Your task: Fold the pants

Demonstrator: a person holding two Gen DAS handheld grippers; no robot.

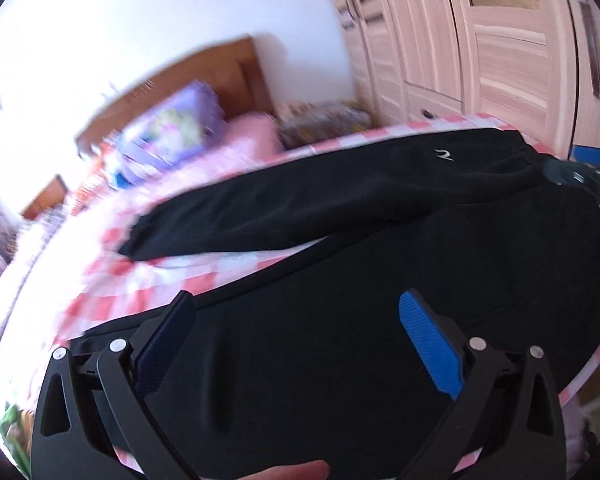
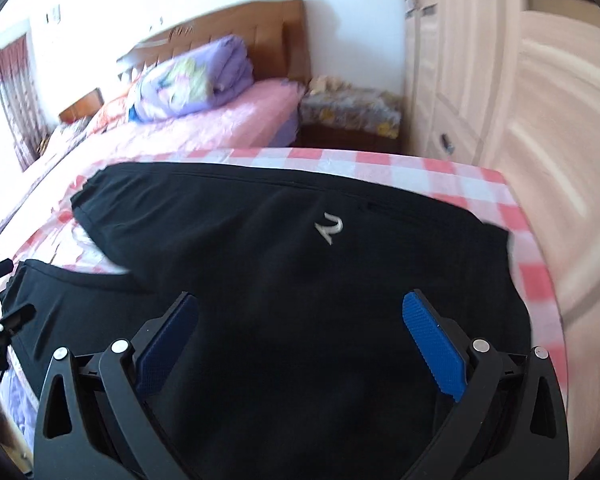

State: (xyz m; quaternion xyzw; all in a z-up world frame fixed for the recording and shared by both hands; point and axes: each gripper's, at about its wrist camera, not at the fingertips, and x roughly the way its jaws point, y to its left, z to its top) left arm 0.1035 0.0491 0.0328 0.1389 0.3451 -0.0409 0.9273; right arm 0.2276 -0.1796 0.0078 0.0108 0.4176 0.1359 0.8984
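Black pants [image 1: 380,200] with a small white logo [image 1: 444,155] lie spread on a pink-and-white checked cloth [image 1: 140,292], the two legs apart. My left gripper [image 1: 296,320] is open above the near leg, blue pads wide apart, nothing between them. In the right wrist view the same pants [image 2: 300,260] fill the middle, logo [image 2: 329,229] facing up. My right gripper [image 2: 300,320] is open above the hip and waist part, empty. The right gripper's tip [image 1: 580,178] shows at the right of the left view, and the left gripper's tip [image 2: 4,320] at the left edge of the right view.
The cloth covers a surface beside a bed with a pink sheet [image 2: 220,120], a folded purple quilt [image 2: 196,80] and a wooden headboard [image 2: 260,24]. A bedside stand with a floral cover [image 2: 352,108] and a pale wardrobe [image 2: 480,80] stand at the right.
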